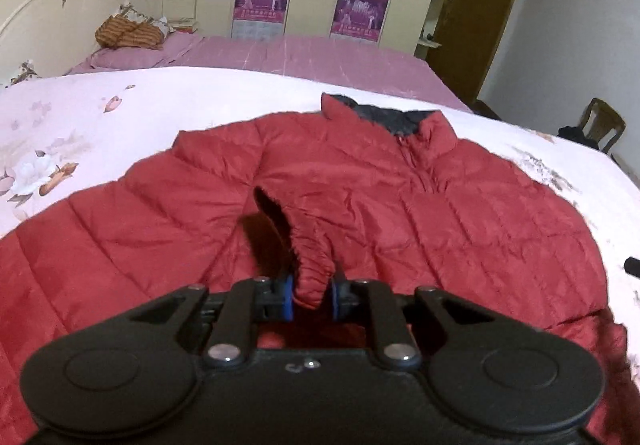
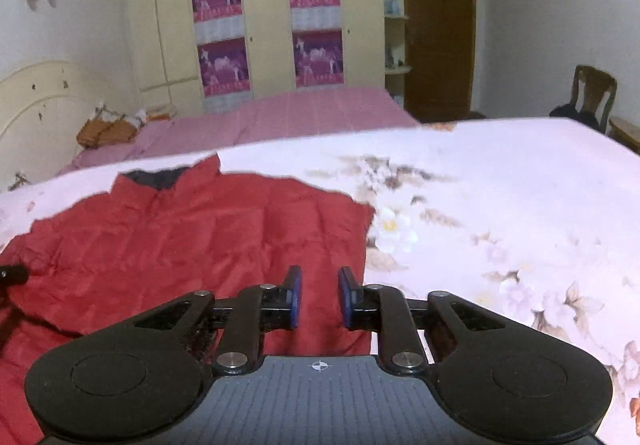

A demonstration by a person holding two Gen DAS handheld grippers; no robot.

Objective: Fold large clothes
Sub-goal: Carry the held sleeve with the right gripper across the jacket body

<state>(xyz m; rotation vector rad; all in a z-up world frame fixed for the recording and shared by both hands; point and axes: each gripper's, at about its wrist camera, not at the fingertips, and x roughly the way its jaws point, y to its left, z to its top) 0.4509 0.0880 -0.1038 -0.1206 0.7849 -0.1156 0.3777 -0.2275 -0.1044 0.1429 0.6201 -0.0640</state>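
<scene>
— Over on the left, what has that hand-held gripper (image 1: 313, 295) got?

— The elastic cuff (image 1: 310, 261) of the red puffer jacket (image 1: 400, 213). Its blue pads are clamped on it, with the sleeve drawn across the chest. The jacket lies front up on the floral bedspread (image 1: 80, 113), collar (image 1: 384, 117) toward the far side.

— So which step is this?

— Folding the sleeve inward, I'd say. Next that cuff wants laying flat on the body, then letting go.

— And the right hand-held gripper (image 2: 319, 297)?

— Empty. There's a gap between its pads in the picture, nothing in it, hovering above the jacket's right edge. It likely needs the other sleeve, though I can't see that one.
</scene>
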